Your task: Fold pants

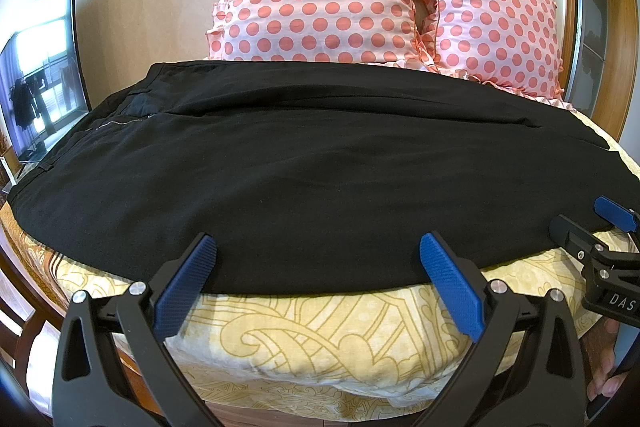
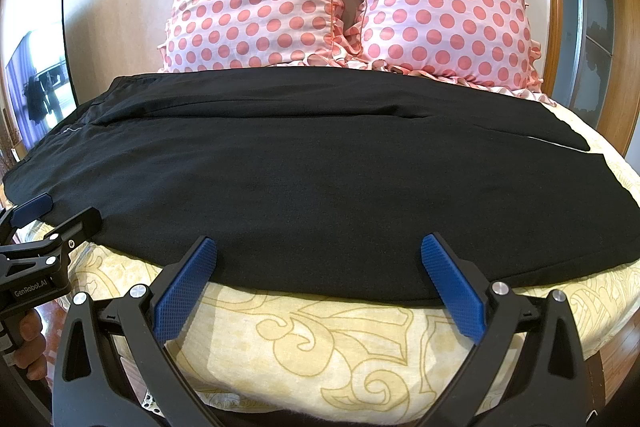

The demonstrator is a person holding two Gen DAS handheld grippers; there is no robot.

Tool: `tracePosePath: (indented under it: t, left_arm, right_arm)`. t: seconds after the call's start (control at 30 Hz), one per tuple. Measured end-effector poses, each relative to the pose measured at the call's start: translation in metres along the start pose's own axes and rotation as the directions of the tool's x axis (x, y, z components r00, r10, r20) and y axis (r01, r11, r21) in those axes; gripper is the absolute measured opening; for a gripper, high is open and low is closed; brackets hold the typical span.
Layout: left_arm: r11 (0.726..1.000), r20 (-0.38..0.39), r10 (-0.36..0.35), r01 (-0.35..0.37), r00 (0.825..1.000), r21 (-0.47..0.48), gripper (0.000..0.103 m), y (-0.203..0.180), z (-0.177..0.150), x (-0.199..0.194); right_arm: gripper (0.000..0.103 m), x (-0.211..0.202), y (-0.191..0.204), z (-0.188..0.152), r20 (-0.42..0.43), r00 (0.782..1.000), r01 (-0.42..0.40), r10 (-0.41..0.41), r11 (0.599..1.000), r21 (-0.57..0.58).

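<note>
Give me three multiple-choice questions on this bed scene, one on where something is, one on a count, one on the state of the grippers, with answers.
1. Where is the pants' waistband?
A. left end
B. right end
C. under the pillows

2. How many dotted pillows stand behind the pants?
A. one
B. two
C. three

3. How do both grippers stand?
A. shut on the pants
B. shut on the sheet
C. open

Answers:
1 A, the zip and waistband of the pants show at the left.
2 B, one pillow beside the other pillow.
3 C, the left gripper and right gripper have jaws spread at the pants' near edge, over the sheet.
</note>
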State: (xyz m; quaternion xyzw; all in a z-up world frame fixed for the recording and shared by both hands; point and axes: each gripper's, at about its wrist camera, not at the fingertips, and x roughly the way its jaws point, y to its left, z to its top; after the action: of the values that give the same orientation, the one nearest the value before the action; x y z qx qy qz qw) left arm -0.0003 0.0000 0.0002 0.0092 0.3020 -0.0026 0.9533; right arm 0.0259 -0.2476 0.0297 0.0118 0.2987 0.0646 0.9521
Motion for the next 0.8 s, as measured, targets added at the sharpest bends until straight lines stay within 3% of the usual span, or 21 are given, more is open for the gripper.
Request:
tracePosePath:
  t: [0.37, 0.47, 0.57, 0.67, 0.8]
  left_arm:
    - [1.0, -0.012, -0.002, 0.002, 1.0, 0.001, 0.101, 0.0, 0.001, 0.0]
    - [1.0, -0.027, -0.008, 0.008, 1.0, 0.01, 0.101, 0.001, 0.004, 0.001]
    - [0.999, -0.047, -0.03, 0.03, 0.998, 0.011, 0.101, 0.003, 0.009, 0.002]
    - [0.999, -0.019, -0.04, 0.04, 0.999, -0.007, 0.101, 0.01, 0.018, 0.0]
    - [0.998, 0.027, -0.048, 0.049, 0.998, -0.029, 0.101, 0.017, 0.032, -0.006]
  right_arm:
    - [0.102, 0.001, 0.001, -0.002, -0.009, 1.0, -0.004, 0.004, 1.0, -0.003]
    - [0.102, 0.005, -0.001, 0.006, -0.05, 0.998, -0.032, 0.031, 0.999, -0.007]
    - [0.102, -0.004, -0.03, 0.033, -0.021, 0.996, -0.089, 0.091, 0.993, 0.076]
    - [0.102, -0.008, -0.086, 0.083, 0.044, 0.999, -0.008, 0.0, 0.983, 0.181]
    - [0.102, 0.025, -0.161, 0.14, -0.027, 0.99, 0.139, -0.138, 0.938, 0.318]
